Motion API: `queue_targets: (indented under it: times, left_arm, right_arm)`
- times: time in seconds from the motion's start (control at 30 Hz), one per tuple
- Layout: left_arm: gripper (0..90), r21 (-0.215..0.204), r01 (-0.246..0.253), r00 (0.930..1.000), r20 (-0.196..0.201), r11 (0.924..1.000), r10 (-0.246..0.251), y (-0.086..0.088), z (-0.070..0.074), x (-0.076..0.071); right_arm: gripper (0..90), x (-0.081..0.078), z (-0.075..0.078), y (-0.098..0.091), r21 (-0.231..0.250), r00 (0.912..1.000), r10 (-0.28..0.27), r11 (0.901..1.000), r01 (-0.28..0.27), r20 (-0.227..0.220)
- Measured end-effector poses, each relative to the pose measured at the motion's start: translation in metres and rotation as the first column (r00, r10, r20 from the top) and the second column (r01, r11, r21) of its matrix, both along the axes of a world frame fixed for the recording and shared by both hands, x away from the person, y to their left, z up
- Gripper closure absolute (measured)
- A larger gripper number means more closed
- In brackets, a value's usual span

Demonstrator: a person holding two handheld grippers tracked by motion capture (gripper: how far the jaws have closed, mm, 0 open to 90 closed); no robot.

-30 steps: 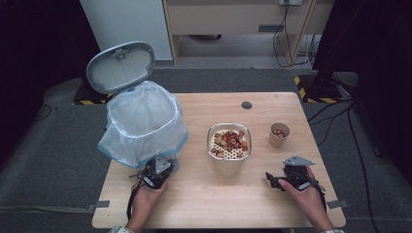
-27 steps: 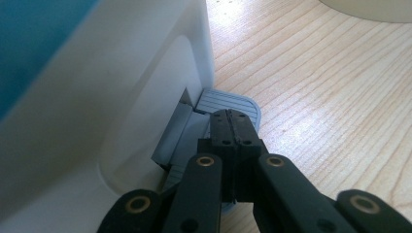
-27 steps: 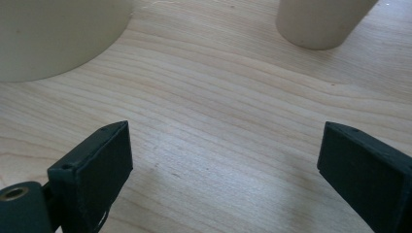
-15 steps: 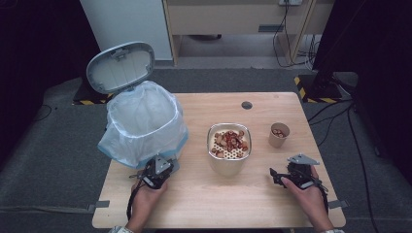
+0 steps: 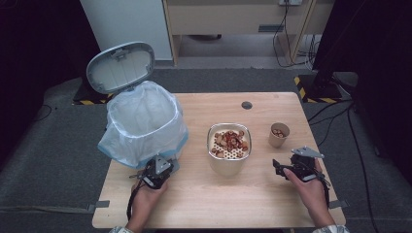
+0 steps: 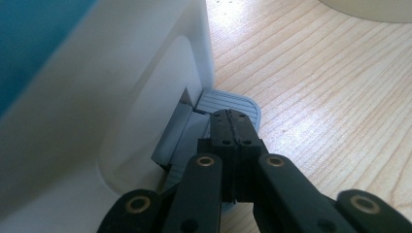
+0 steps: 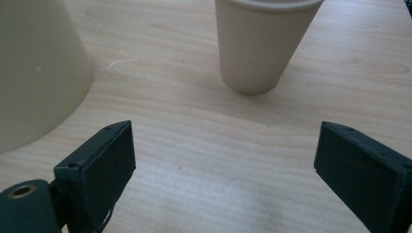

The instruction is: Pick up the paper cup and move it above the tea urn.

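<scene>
A pedal bin point(image 5: 143, 121) lined with a white bag stands at the table's left, its grey lid point(image 5: 120, 66) swung up. My left gripper point(image 5: 163, 162) is at its base. In the left gripper view its jaws are shut point(image 6: 232, 116), with nothing between them, and the tips rest on the grey ribbed pedal point(image 6: 228, 104). My right gripper point(image 5: 278, 167) hovers open at the right, just short of a paper cup point(image 5: 279, 134) holding nuts. Its jaws point(image 7: 223, 160) have just closed a little and hold nothing; the cup point(image 7: 257, 43) stands ahead of them.
A cream bowl point(image 5: 229, 145) with a perforated insert and nuts and shells sits mid-table, seen also as the bowl's wall point(image 7: 34, 73) left of the right jaws. A cable hole point(image 5: 247, 105) lies at the far side of the wooden table point(image 5: 252, 204).
The right hand has lifted slightly and drifted a little farther from the table's front edge. The left hand stays on the pedal and the lid stays up.
</scene>
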State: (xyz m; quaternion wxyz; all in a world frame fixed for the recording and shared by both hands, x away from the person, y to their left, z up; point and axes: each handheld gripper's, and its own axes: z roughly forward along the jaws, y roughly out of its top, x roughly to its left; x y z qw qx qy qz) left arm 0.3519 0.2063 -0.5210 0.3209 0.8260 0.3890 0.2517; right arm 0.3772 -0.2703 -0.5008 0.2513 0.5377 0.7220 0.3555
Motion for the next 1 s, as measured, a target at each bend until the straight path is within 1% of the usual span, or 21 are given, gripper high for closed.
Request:
queue_targets:
  times: [0.03, 0.1, 0.23, 0.3, 0.4, 0.43, 0.47, 0.57, 0.67, 0.73, 0.8, 0.87, 1.0]
  left_arm:
    - [89.4, -0.001, 0.000, 1.0000, 0.000, 1.0000, 0.000, 0.000, 0.000, 0.000]
    - [89.4, -0.004, 0.000, 1.0000, 0.000, 1.0000, 0.000, 0.000, 0.000, 0.000]
    - [89.4, 0.001, 0.000, 1.0000, 0.000, 1.0000, 0.000, 0.000, 0.000, 0.000]
    - [89.4, 0.005, 0.001, 1.0000, 0.001, 1.0000, -0.001, 0.000, 0.000, 0.000]
    - [89.4, 0.002, 0.000, 1.0000, 0.000, 1.0000, 0.000, 0.000, 0.000, 0.000]
    - [89.4, 0.002, 0.001, 1.0000, 0.000, 1.0000, -0.001, 0.000, 0.000, 0.000]
    - [89.4, 0.003, 0.001, 1.0000, 0.001, 1.0000, -0.001, 0.000, 0.000, 0.000]
    - [89.4, 0.003, 0.001, 1.0000, 0.001, 1.0000, -0.001, 0.000, 0.000, 0.000]
    - [89.4, 0.001, 0.001, 1.0000, 0.001, 1.0000, -0.001, 0.000, 0.000, 0.000]
    - [89.4, 0.002, 0.000, 1.0000, 0.001, 1.0000, 0.000, 0.000, 0.000, 0.000]
    - [89.4, 0.004, 0.000, 1.0000, 0.001, 1.0000, 0.000, 0.000, 0.000, 0.000]
    - [89.4, 0.002, 0.000, 1.0000, 0.001, 1.0000, 0.000, 0.000, 0.000, 0.000]
    - [89.4, 0.004, 0.000, 1.0000, 0.002, 1.0000, 0.000, 0.000, 0.000, 0.000]
  right_arm:
    - [8.2, 0.002, 0.002, 0.001, -0.002, 1.0000, 0.003, 1.0000, -0.003, -0.008]
    - [8.4, 0.007, 0.007, 0.002, -0.012, 1.0000, 0.006, 0.9999, -0.006, -0.007]
    - [8.4, 0.019, 0.020, 0.006, -0.016, 0.9999, 0.011, 0.9998, -0.011, 0.008]
    - [8.3, 0.026, 0.025, 0.007, -0.019, 0.9998, 0.006, 0.9998, -0.005, 0.017]
    - [8.1, 0.035, 0.029, 0.009, -0.011, 0.9997, 0.002, 0.9999, -0.002, 0.026]
    - [7.8, 0.039, 0.029, 0.009, -0.015, 0.9997, 0.001, 0.9999, -0.001, 0.026]
    - [7.6, 0.042, 0.029, 0.009, -0.021, 0.9994, -0.009, 0.9997, 0.010, 0.032]
    - [6.3, 0.050, 0.025, 0.007, -0.015, 0.9985, -0.034, 0.9993, 0.035, 0.043]
    - [6.0, 0.057, 0.017, 0.004, -0.010, 0.9981, -0.040, 0.9991, 0.041, 0.048]
    - [6.2, 0.065, 0.009, 0.004, -0.028, 0.9972, -0.044, 0.9986, 0.046, 0.060]
    - [6.6, 0.067, 0.006, 0.003, -0.021, 0.9968, -0.051, 0.9984, 0.052, 0.062]
    - [7.2, 0.073, -0.001, 0.003, 0.003, 0.9965, -0.060, 0.9982, 0.060, 0.059]
    - [8.7, 0.077, -0.006, 0.003, 0.019, 0.9956, -0.068, 0.9975, 0.067, 0.064]
